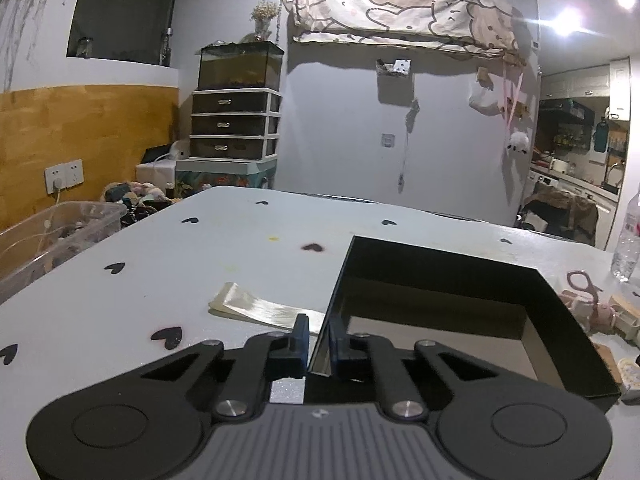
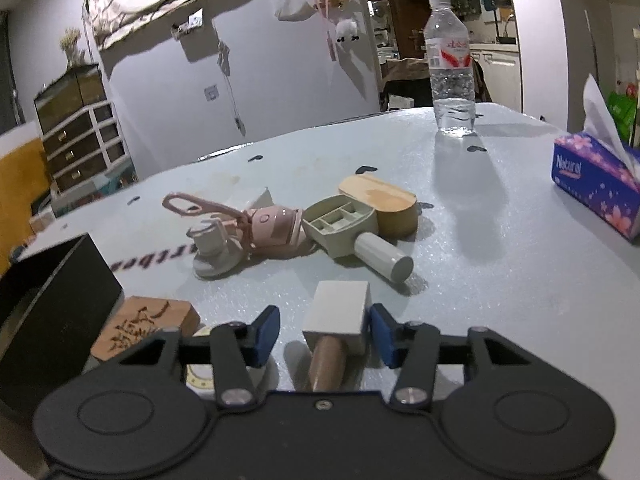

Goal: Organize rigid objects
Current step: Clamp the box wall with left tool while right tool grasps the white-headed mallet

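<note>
Left wrist view, lower centre: the left gripper (image 1: 319, 340) is clamped on the near wall of the open black rectangular box (image 1: 552, 300). Right wrist view, lower centre: the right gripper (image 2: 325, 332) straddles the white-headed wooden-handled block (image 2: 338, 310), jaws apart, left pad clear; closing off-centre could twist it away.

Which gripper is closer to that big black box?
Left. The left gripper is clamped on the near wall of the black box. The right gripper is off to the box's side, around a white block on the table.
</note>
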The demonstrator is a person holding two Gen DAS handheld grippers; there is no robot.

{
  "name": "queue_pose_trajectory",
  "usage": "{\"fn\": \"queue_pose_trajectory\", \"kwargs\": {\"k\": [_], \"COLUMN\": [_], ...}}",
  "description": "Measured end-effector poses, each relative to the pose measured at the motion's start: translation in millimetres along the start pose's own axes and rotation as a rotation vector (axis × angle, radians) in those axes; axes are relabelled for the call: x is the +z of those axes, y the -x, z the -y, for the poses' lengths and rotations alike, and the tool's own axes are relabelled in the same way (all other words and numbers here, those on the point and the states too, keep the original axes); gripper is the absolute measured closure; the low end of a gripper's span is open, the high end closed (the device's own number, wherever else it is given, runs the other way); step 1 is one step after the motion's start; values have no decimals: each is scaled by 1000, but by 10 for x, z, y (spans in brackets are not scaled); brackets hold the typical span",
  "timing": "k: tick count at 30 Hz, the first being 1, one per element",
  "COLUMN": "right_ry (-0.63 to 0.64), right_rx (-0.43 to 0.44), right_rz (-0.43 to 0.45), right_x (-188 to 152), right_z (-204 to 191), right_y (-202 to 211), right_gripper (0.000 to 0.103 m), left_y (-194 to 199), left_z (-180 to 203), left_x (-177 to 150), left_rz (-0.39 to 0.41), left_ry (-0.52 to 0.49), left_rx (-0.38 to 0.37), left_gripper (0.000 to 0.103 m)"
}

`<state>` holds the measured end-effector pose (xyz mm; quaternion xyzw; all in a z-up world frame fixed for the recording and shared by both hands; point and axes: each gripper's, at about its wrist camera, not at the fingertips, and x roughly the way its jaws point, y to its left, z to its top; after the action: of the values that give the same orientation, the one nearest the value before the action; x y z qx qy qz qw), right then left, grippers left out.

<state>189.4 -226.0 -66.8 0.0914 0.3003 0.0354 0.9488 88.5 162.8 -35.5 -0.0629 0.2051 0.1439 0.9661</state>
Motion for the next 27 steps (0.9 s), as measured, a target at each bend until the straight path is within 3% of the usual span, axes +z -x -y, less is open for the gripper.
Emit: {"fn": "queue_pose_trajectory", "kwargs": {"k": [6, 17, 21, 27], "right_ry": [23, 68, 48, 91], "right_rx": [-44, -5, 80, 336], "right_rz": [-3, -25, -8, 4], "right_x": [21, 55, 159, 468], "right_z": [-7, -9, -95, -539], "right_y": [-29, 107, 262, 394], "right_gripper": [69, 71, 71, 71], "left_y": [-12, -123, -162, -236], "left_z": [-4, 20, 37, 50], "left_x": [16, 167, 191, 229], "left_rz": [-15, -133, -168, -215], "left_ry": [-15, -50, -62, -68], "left_rx": [-8, -11, -9, -8], "left_gripper": [93, 94, 94, 94]}}
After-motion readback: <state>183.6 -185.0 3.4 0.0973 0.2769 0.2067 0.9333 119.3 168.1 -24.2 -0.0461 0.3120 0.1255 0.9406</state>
